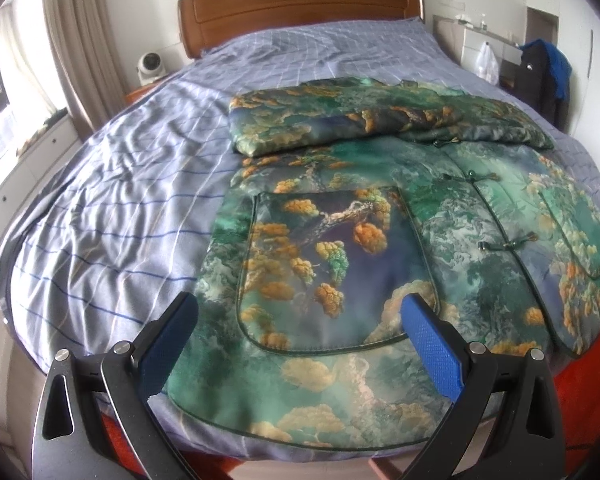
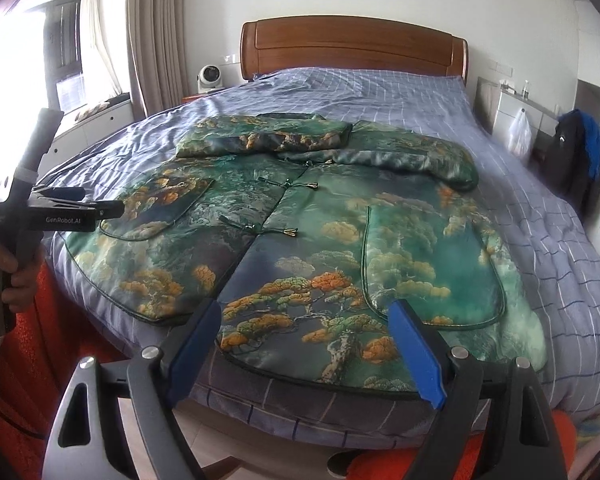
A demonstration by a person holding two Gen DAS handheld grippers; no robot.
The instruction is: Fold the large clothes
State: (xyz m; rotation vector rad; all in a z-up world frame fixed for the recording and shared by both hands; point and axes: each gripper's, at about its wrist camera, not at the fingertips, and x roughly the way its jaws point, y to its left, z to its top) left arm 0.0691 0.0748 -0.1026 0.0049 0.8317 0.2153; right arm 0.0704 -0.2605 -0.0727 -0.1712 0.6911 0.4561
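A large green padded jacket (image 1: 380, 216) with orange tree print lies flat, front up, on the bed; it also shows in the right wrist view (image 2: 300, 240). Both sleeves (image 1: 340, 120) are folded across its upper part. My left gripper (image 1: 300, 312) is open and empty, hovering over the jacket's left pocket near the hem. My right gripper (image 2: 308, 316) is open and empty above the hem's right half. The left gripper's body (image 2: 56, 216) shows at the left of the right wrist view, held by a hand.
The bed has a blue-grey checked sheet (image 1: 120, 200) and a wooden headboard (image 1: 300, 8). A small white fan (image 2: 209, 76) stands at the left bedside. A chair with dark and blue clothes (image 2: 580, 148) stands on the right. Curtains and a window are on the left.
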